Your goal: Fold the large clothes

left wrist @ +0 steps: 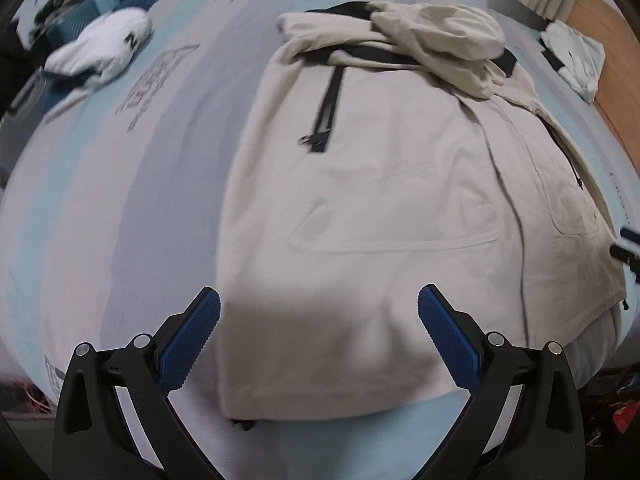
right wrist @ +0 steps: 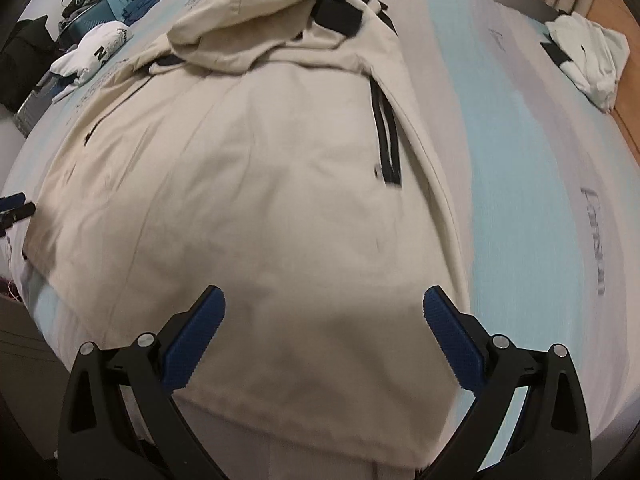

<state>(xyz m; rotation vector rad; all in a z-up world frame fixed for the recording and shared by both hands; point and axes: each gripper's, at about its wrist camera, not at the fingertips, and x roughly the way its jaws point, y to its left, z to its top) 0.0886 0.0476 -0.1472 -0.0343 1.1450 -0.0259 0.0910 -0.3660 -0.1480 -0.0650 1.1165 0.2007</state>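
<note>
Jacket (left wrist: 372,184) fabric, beige with black zips, fills the space ahead of both my grippers, spread on the striped bedsheet (left wrist: 160,200) with its hood (left wrist: 436,36) bunched at the far end and its hem nearest me. My left gripper (left wrist: 319,334) hangs over the hem's left corner, jaws spread wide and holding nothing. My right gripper (right wrist: 325,334) sits above the hem further to the right, likewise wide apart and empty. At the right edge of the left view I can just see the tip of the other gripper, beside the garment's far flap.

I judge this to be the start of a fold: the body lies roughly flat, one side flap seems already turned in along the right of the left gripper, and no edge is pinched yet. The next move, I think, calls for dropping each gripper to a hem corner, closing on the cloth, and carrying the hem forward toward the hood.

A white garment (left wrist: 96,56) and a teal item (left wrist: 86,10) lie far ahead to my left gripper's left. A pale folded cloth (right wrist: 588,60) lies far ahead to my right gripper's right. Both are well apart from the jacket. Only the lumpy hood could spoil a neat fold.
</note>
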